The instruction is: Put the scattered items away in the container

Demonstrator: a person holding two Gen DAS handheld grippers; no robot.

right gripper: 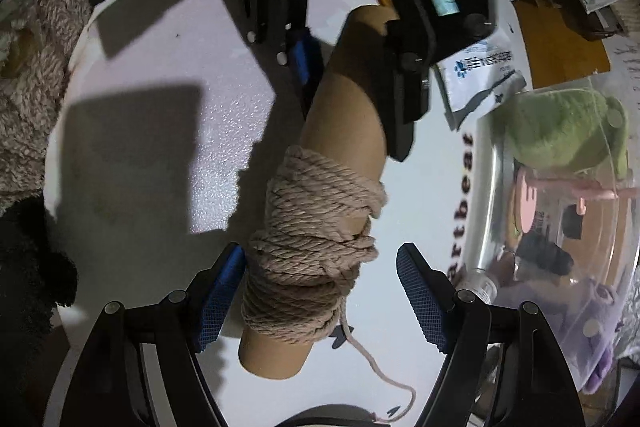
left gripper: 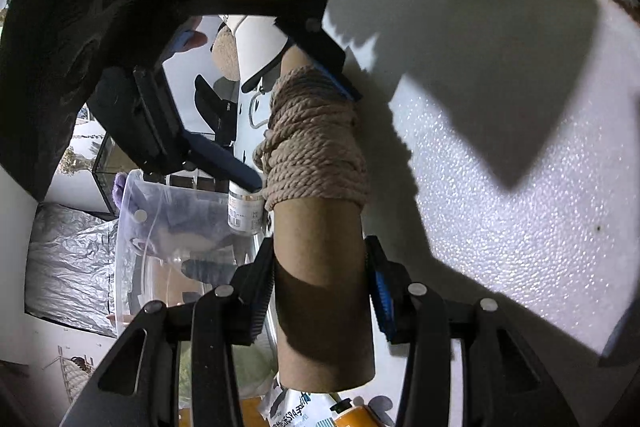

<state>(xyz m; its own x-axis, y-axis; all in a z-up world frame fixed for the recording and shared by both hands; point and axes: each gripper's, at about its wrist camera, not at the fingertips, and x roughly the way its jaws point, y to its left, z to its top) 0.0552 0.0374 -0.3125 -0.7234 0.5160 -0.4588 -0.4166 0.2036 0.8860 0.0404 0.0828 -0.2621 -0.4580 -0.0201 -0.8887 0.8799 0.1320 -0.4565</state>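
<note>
Left hand-held gripper (left gripper: 320, 291) clamps the bare lower end of a cardboard tube (left gripper: 320, 267), its blue pads pressed against both sides of the tube. A thick winding of beige rope (left gripper: 316, 143) wraps the tube's far half. At that roped end, the right hand-held gripper (right gripper: 320, 295) stands with its jaws spread wide around the winding: the left blue pad sits right against the rope, while the right pad stands clearly apart from it. A loose strand of rope (right gripper: 376, 367) trails from the winding toward the camera in the right wrist view. The tube hangs tilted above a white, pebbled surface (left gripper: 520, 207) crossed by hard shadows. Just beside the tube, a clear plastic container (right gripper: 560, 227) holds a green plush toy (right gripper: 560, 131), a purple soft item and other small things. A white printed packet (right gripper: 480, 75) lies on the surface near the container's rim, next to the left hand-held gripper.
</note>
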